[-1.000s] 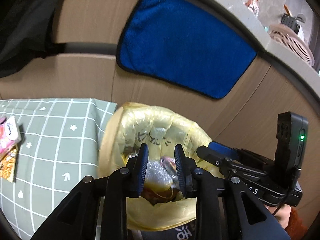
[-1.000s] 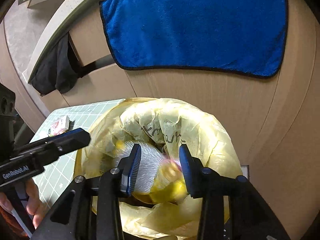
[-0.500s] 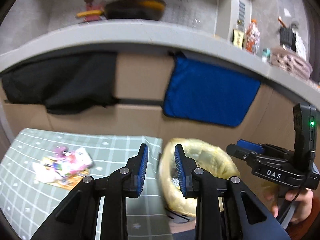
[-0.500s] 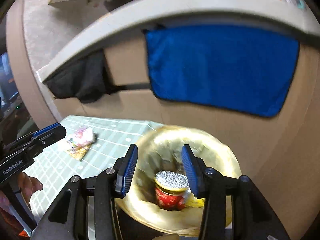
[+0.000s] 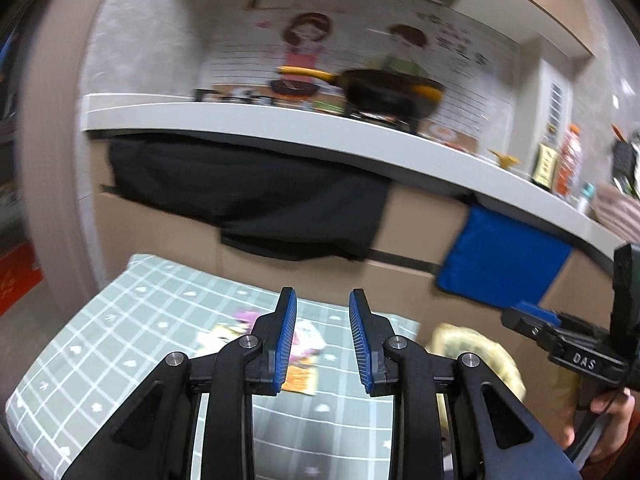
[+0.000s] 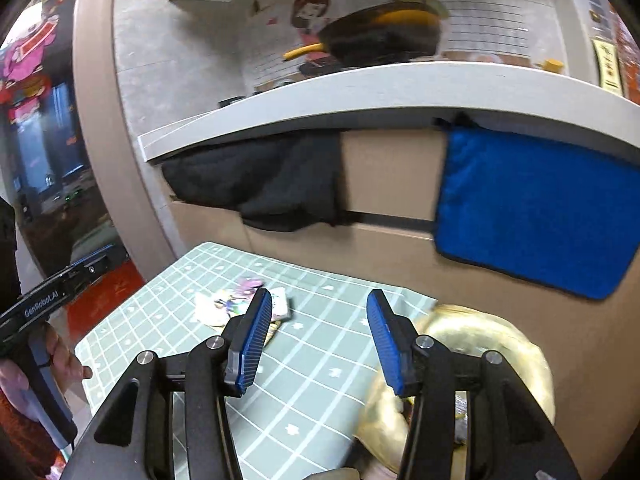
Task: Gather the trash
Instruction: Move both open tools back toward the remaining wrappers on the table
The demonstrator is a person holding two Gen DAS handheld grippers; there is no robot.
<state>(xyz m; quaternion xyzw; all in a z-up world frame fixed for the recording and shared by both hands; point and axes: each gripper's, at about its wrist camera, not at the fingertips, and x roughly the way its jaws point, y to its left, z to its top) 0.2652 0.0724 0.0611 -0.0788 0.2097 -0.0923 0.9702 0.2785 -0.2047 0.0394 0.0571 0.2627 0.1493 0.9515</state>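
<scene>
Both tongs up off the work area, nothing between the jaws of either. Left tongs (image 5: pixel 322 344) part-open with a moderate gap, empty. Right tongs (image 6: pixel 319 344) wider; its jaws have just been opening, also empty. Remaining trash: a small pile of wrappers (image 6: pixel 240 306) lying flat on the checked tablecloth (image 6: pixel 320 364), roughly mid-cloth toward the far edge, just past the left finger of the right tongs in that view. In the left wrist view the same wrappers (image 5: pixel 308 344) sit directly behind and between the fingers, partly hidden by the left one. Bin with yellow bag liner (image 6: pixel 492 344) stands off the cloth's right edge, close against it, low right in both views; some trash visible inside, can't tell what through the blur. Cloth around the wrappers is bare on the near side and to the left. Far edge of the cloth butts up near brown cabinet fronts (image 6: pixel 392 164), so little room behind the pile. Overhanging kitchen counter (image 6: pixel 400 84) runs above, with a black cloth (image 6: pixel 280 184) and a blue towel (image 6: pixel 536 208) hanging from its edge; the towel hangs right above the bin. Each tongs shows at the edge of the other's view, well apart, with the pile between them. Heavy motion blur in both views.
</scene>
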